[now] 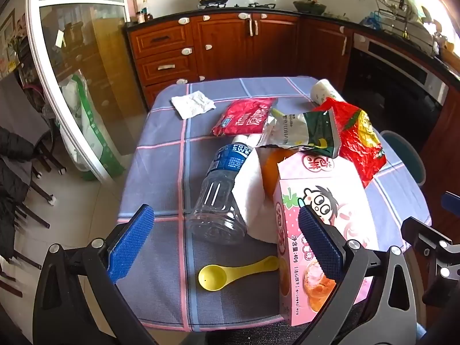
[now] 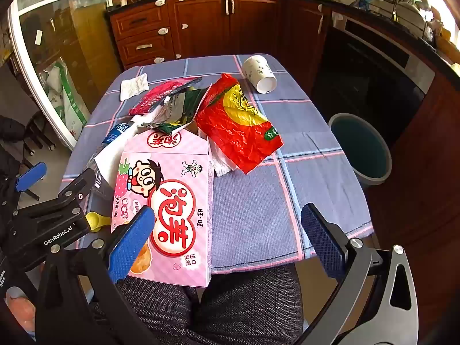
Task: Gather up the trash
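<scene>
Trash lies across a blue checked tablecloth [image 2: 253,210]. A pink snack box [image 2: 169,201] [image 1: 325,224] sits at the near edge, with an empty plastic bottle [image 1: 218,195] and a white napkin [image 1: 253,198] on its left. Behind them are a red-yellow bag [image 2: 238,126] [image 1: 359,141], a green-silver wrapper [image 1: 304,132], a red packet [image 1: 244,115], a crumpled tissue [image 1: 192,103] and a tipped paper cup [image 2: 258,72]. My left gripper [image 1: 225,243] is open, hovering over the bottle's base. My right gripper [image 2: 227,240] is open above the table's near edge, holding nothing.
A yellow plastic spoon [image 1: 230,273] lies beside the box. A grey bin [image 2: 362,149] stands on the floor right of the table. Dark-trousered knees [image 2: 224,310] are tucked below the near edge. Wooden kitchen cabinets [image 1: 224,46] run behind, a glass sliding door [image 1: 66,86] on the left.
</scene>
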Demonstrator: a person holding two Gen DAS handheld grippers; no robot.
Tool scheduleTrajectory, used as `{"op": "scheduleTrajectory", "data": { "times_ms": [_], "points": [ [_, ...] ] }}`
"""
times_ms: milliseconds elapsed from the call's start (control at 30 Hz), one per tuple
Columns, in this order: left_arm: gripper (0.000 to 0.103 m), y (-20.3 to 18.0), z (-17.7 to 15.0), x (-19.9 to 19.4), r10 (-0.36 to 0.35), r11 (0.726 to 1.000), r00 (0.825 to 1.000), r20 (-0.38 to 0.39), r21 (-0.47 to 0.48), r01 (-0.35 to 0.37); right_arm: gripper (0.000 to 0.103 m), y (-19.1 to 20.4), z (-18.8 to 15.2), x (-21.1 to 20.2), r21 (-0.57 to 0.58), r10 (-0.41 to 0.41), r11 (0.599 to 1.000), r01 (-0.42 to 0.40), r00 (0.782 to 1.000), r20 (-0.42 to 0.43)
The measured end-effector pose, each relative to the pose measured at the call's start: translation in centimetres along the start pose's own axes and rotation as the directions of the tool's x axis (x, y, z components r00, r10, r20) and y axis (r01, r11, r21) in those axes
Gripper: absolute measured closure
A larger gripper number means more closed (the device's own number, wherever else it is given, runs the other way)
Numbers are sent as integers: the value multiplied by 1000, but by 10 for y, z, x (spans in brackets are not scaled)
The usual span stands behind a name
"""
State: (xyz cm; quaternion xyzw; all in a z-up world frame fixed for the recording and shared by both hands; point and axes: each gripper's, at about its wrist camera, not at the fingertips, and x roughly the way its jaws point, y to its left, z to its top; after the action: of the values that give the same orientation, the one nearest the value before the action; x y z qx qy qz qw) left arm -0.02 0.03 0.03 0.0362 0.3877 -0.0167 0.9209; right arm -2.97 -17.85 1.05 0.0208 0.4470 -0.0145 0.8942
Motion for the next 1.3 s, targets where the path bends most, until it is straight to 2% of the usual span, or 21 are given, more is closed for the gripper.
{"op": "scheduleTrajectory", "data": {
  "times_ms": [1300],
  "points": [
    [3, 2, 0, 2, 9, 1000, 1000, -7, 4, -9, 5, -2, 1, 1, 2, -5, 1000, 5, 1000, -11]
  ]
}}
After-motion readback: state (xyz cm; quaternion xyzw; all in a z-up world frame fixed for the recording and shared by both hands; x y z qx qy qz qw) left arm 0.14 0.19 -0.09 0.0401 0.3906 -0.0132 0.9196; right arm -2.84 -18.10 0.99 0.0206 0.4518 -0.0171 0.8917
